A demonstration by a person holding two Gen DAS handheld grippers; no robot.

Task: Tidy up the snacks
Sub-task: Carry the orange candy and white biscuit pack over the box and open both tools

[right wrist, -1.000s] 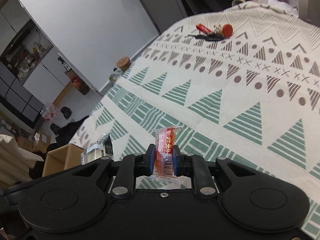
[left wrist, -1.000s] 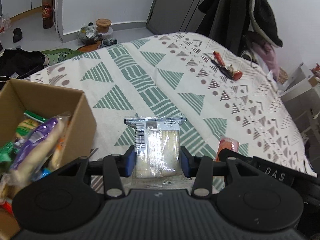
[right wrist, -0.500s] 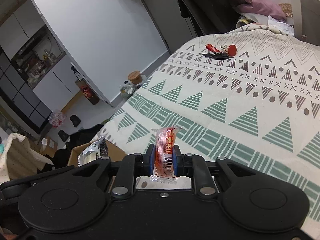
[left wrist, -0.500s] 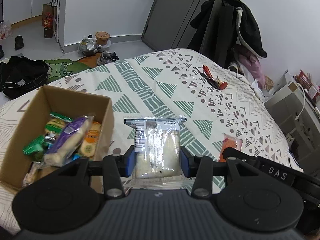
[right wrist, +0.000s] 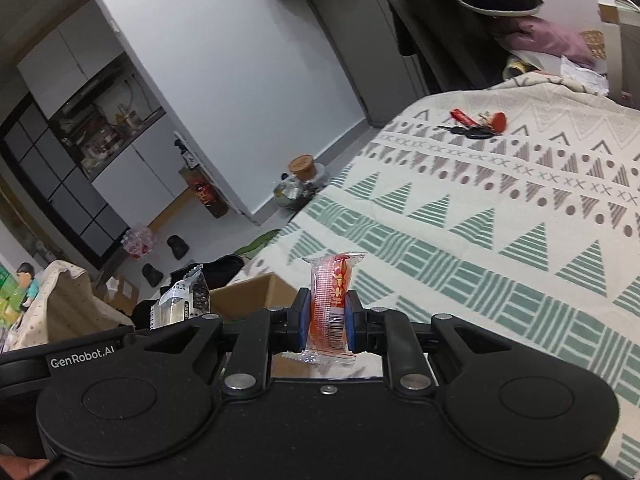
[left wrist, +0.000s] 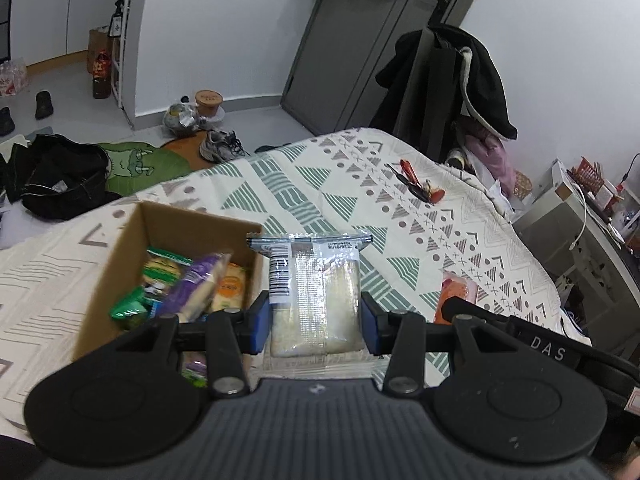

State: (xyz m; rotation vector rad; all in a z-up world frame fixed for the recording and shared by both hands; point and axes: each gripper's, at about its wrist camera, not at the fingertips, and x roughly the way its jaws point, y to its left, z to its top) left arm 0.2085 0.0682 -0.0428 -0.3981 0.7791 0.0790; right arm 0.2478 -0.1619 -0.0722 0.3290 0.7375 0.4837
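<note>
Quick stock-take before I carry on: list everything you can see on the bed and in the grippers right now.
Cardboard box: one, brown, on the bedspread, left.
Snack packs: several, green, purple, orange, inside the box.
Keys: one bunch, red and black, far side of bedspread.
Bedspread: one, cream with green and brown triangles.
Clear cracker pack: one, pale, clamped in left hand-held gripper.
Orange-red sachet: one, clamped in right hand-held gripper.

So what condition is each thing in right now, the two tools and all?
Left tool: shut on the clear cracker packet, lifted.
Right tool: shut on the orange snack packet, upright.
Cardboard box: open, partly filled with snacks.
Keys: lying on the patterned cloth.
</note>
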